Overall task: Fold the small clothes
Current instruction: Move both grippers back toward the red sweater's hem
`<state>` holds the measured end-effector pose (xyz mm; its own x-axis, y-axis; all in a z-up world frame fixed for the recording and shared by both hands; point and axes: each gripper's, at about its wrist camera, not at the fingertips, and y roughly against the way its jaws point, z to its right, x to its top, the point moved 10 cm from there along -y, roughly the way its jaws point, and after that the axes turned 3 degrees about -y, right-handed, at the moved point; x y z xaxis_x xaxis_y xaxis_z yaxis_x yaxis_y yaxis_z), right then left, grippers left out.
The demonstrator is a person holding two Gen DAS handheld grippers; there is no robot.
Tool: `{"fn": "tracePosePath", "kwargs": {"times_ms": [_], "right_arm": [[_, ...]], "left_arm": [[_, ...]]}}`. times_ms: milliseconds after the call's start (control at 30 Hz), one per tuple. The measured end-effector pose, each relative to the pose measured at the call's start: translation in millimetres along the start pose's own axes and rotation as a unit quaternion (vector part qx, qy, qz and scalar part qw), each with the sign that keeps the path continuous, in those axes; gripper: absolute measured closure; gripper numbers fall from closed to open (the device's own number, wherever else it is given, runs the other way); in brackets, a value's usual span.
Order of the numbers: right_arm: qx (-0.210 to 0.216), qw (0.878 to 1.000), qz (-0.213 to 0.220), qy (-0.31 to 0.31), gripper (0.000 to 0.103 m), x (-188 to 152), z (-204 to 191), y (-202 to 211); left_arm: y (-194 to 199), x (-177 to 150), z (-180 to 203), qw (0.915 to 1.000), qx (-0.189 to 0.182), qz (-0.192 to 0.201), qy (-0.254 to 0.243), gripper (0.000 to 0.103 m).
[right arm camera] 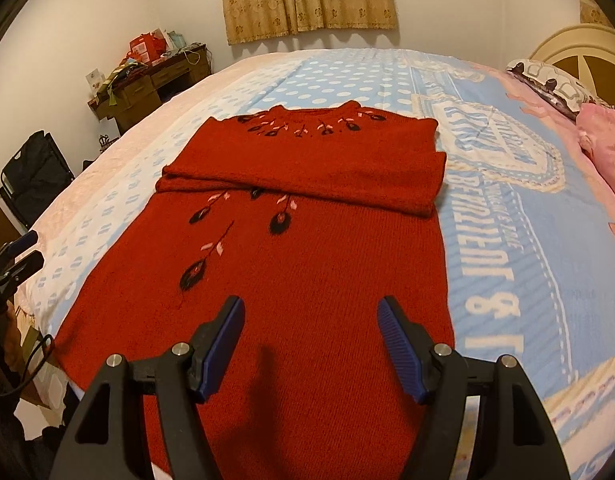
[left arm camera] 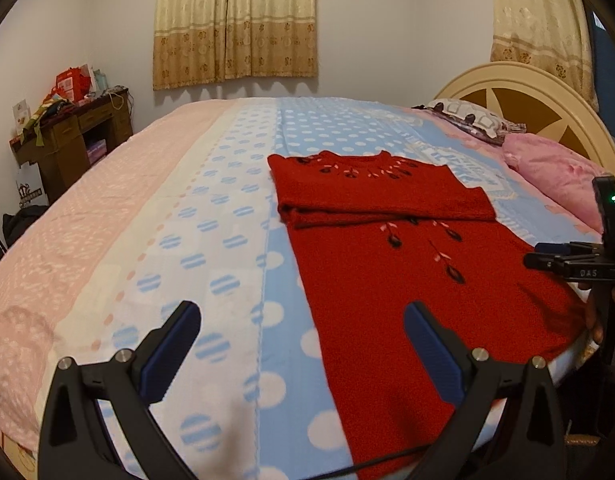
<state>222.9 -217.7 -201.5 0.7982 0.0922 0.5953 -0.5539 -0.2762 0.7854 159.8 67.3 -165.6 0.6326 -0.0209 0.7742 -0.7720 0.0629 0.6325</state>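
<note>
A red knit sweater (left arm camera: 391,264) with dark and pink flower embroidery lies flat on the bed, its sleeves folded across the chest in a band (right arm camera: 307,176). My left gripper (left arm camera: 303,312) hovers open over the sweater's left edge near the hem, one finger above the blanket, the other above the red knit. My right gripper (right arm camera: 311,304) hangs open over the lower middle of the sweater (right arm camera: 307,280), with nothing between its blue pads. The right gripper also shows at the right edge of the left wrist view (left arm camera: 579,264), and the left gripper at the left edge of the right wrist view (right arm camera: 15,256).
The bed carries a pink and blue polka-dot blanket (left arm camera: 211,216). Pillows (left arm camera: 547,160) lie against a cream headboard (left arm camera: 519,88). A cluttered wooden desk (left arm camera: 75,132) stands by the far wall under curtains (left arm camera: 235,20). A black bag (right arm camera: 35,176) sits on the floor.
</note>
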Motion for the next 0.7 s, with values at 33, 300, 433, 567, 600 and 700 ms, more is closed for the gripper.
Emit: {"fn": "tracePosePath", "kwargs": {"times_ms": [33,300,433,567,600,700], "right_arm": [[0.001,1.000,-0.001,-0.002,0.033,-3.5,-0.3,1.5],[-0.001,1.000,-0.003,0.000,0.033,-21.5,-0.1,12.7],[-0.002,1.000,-0.002,0.001,0.033,-32.4,0.3,22.1],[-0.013,1.000,-0.004,0.004,0.033,-47.0,4.9,34.1],[-0.017,1.000,-0.004,0.006,0.033,-49.5,6.5,36.6],[-0.025,1.000,-0.006,0.002,0.033,-59.2,15.0,46.0]], "left_arm": [[2.8,-4.8,2.1,1.0000,-0.005,-0.002,0.000,0.000],[4.8,-38.6,19.3,0.9990,-0.018,-0.036,-0.022,0.000],[-0.6,-50.7,26.3,0.9981,-0.028,-0.052,-0.016,0.000],[-4.9,-59.5,33.9,0.9974,-0.034,-0.062,-0.018,0.000],[-6.5,-61.8,34.8,0.9970,-0.037,-0.066,-0.015,0.000],[-10.6,-67.8,35.9,0.9962,-0.046,-0.074,-0.001,0.000]]}}
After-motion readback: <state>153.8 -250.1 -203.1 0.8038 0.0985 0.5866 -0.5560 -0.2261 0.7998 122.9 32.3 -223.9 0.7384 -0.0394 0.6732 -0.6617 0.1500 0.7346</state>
